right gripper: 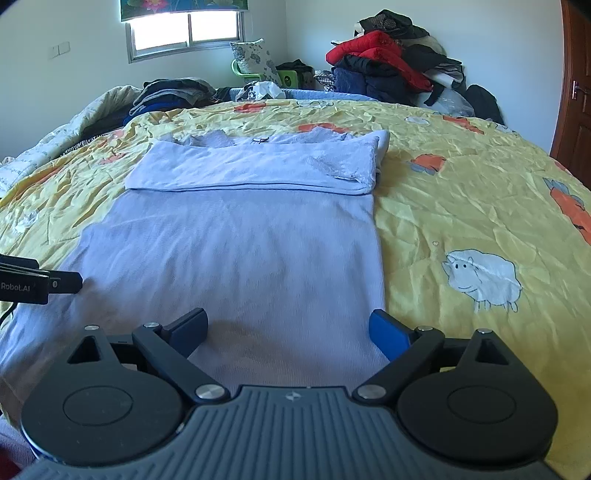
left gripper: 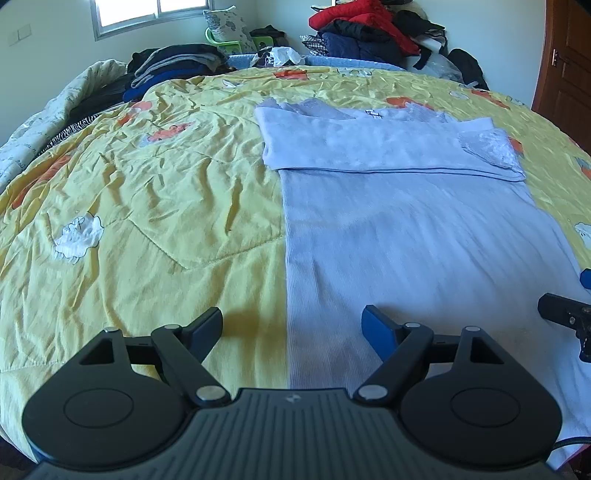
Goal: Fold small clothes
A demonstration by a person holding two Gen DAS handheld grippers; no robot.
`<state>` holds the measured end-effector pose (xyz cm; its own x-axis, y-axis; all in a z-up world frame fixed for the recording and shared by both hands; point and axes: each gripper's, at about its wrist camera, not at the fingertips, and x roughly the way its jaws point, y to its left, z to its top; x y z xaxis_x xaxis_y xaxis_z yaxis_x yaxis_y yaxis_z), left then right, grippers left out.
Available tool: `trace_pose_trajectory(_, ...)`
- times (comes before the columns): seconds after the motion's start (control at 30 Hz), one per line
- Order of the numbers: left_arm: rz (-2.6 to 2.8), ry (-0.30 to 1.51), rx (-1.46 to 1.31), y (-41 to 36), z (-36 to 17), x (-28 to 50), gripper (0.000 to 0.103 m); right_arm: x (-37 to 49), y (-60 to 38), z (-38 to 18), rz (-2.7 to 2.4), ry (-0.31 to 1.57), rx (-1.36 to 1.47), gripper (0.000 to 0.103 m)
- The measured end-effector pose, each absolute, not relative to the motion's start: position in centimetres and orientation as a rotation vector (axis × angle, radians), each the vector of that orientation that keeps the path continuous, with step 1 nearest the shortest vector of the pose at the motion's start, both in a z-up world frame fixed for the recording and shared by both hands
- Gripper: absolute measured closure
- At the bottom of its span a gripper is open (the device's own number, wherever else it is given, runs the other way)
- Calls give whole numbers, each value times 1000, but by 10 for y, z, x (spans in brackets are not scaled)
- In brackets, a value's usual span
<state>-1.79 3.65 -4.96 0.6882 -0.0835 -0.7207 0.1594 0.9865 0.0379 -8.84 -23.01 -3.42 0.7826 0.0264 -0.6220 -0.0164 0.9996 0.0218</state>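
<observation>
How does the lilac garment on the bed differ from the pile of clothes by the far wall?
The lilac garment lies flat on the yellow quilt, its sleeves folded across the chest; the pile of clothes is heaped high and loose. The garment is one pale colour; the pile mixes red, black and dark blue. The garment lies just ahead of both open grippers; the pile sits beyond the bed. Both are clothing.

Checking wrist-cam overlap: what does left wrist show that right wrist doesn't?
Left wrist only: bare crumpled yellow quilt left of the garment, and the right gripper at frame edge.
Right wrist only: the white sheep print right of the garment, and the left gripper at frame edge.
Both: the pale lilac ribbed knit garment, its far end folded over, open jaws, red jacket pile.
</observation>
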Motion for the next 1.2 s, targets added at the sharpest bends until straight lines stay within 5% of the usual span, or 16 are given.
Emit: trace_pose_trajectory(1.2, -421, 889, 22, 77, -47, -69, 15, -144, -261, -29, 87, 723, 63, 14)
